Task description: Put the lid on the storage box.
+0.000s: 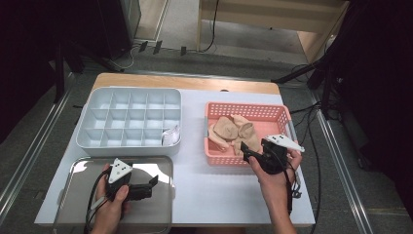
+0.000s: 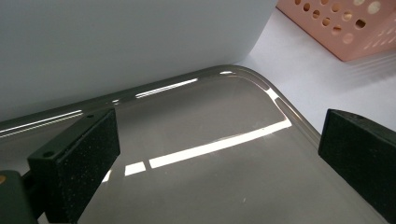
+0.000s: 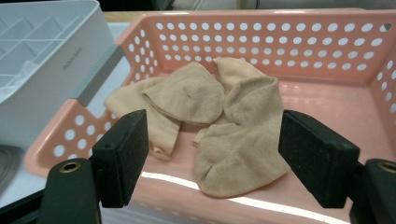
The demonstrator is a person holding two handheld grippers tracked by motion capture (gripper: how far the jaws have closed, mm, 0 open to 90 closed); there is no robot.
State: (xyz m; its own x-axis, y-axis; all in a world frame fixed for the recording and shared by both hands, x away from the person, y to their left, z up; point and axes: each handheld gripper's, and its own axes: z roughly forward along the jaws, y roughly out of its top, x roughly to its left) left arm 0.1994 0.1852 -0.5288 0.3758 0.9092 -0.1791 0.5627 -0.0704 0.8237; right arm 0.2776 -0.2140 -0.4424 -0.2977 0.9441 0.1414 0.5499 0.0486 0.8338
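Several beige socks (image 1: pixel 234 131) lie in a loose heap inside a pink perforated basket (image 1: pixel 246 105) at the right of the table. My right gripper (image 1: pixel 254 146) hovers at the basket's near wall, open, jaws pointing at the heap. In the right gripper view the socks (image 3: pixel 187 93) sit just beyond the wide-open right gripper (image 3: pixel 215 123), untouched, within the basket (image 3: pixel 280 42). My left gripper (image 1: pixel 152 187) is open and holds nothing, low over a metal tray (image 1: pixel 160 204). The left gripper view shows the left gripper (image 2: pixel 219 126) spread above the bare tray (image 2: pixel 187 186).
A white divided organizer (image 1: pixel 131 90) stands behind the tray, with a small white item (image 1: pixel 170 135) in its near-right compartment. Its side wall (image 2: pixel 116 42) rises close ahead of the left gripper. White tabletop separates tray and basket (image 2: pixel 345 28). Cables run over the floor beyond the table.
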